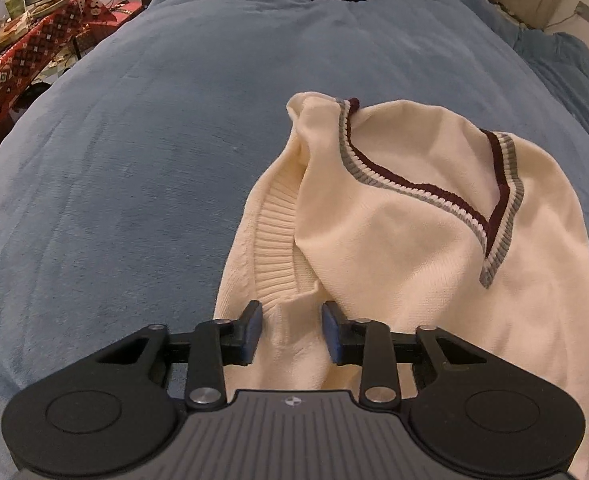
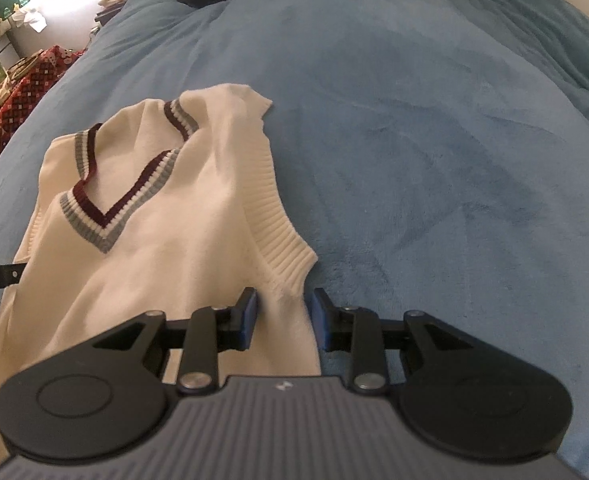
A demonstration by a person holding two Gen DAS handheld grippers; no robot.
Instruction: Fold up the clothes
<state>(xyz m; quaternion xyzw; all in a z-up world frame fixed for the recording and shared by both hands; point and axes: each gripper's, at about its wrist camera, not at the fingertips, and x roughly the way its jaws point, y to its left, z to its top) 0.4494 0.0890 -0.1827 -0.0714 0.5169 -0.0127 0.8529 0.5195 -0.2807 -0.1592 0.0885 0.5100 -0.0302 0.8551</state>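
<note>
Down on the blue bed (image 1: pixel 134 184), the left wrist view shows the left tongs (image 1: pixel 292 330) clamped on a bunched fold of the cream vest (image 1: pixel 394 248) below its ribbed armhole. Likewise, the right wrist view shows the right tongs (image 2: pixel 282 318) pinching the vest's (image 2: pixel 162 256) other side edge, under its ribbed armhole.

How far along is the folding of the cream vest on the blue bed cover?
Early. Done: little; the cream vest lies rumpled on the blue bed cover, V-neck trim up, one shoulder flopped over. In hand: the left gripper and the right gripper each have vest fabric between their pads near an armhole. Left: smoothing and every fold.
</note>
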